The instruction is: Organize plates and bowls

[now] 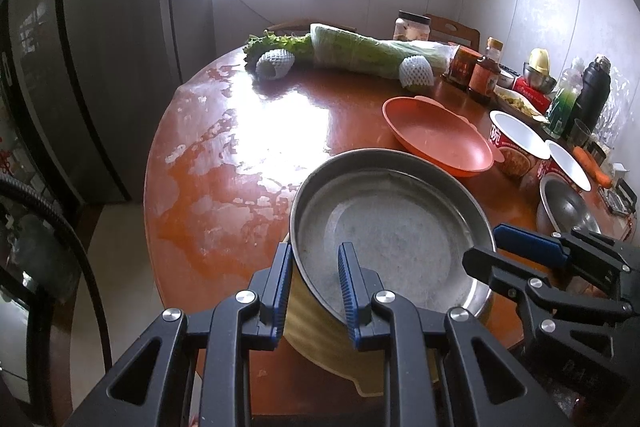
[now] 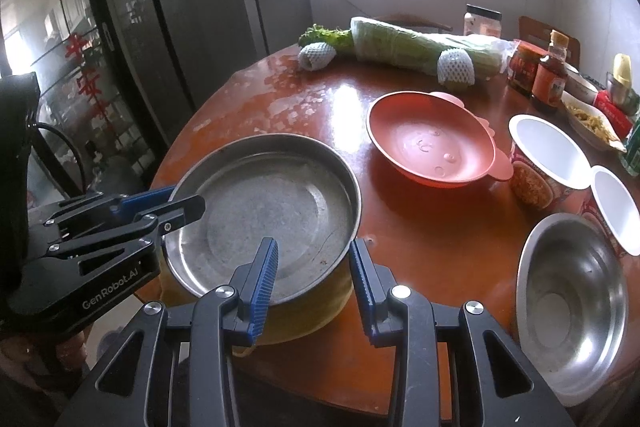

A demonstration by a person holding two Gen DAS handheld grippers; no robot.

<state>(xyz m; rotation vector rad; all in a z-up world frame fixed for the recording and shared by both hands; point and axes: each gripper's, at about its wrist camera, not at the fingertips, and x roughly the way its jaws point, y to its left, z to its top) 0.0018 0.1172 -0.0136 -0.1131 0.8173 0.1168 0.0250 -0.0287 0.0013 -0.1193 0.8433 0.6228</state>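
- Tool on the left (image 1: 314,291) is clamping the near-left rim of the steel pan (image 1: 390,227), one pad outside the wall and one inside, jaws at their narrowest.
- Tool on the right (image 2: 314,281) is straddling the pan's near-right rim; its jaws are narrow, but whether the pads are pressing on the metal I cannot tell.
- The steel pan is sitting on a yellow dish (image 2: 308,311) at the near edge of the table (image 2: 420,239); the two look nested, so this is probably the moment of lifting or settling the stack.
- To do it well, both tools should be rising or sinking together, keeping the pan level, since a thin rim pinched at one side is likely to tilt.
- The right tool should be squeezing firmly before any load is shared.
- Beyond the pan, towards the window, the orange bowl (image 2: 430,143) is waiting; to the pan's right the small steel bowl (image 2: 572,307) is lying near the table edge, with two paper cups (image 2: 546,163) just behind it.
- Any travel to the right should be passing above those rims, not sweeping through them.
- Smooth steel on steel may slide, so slow movement is wise.
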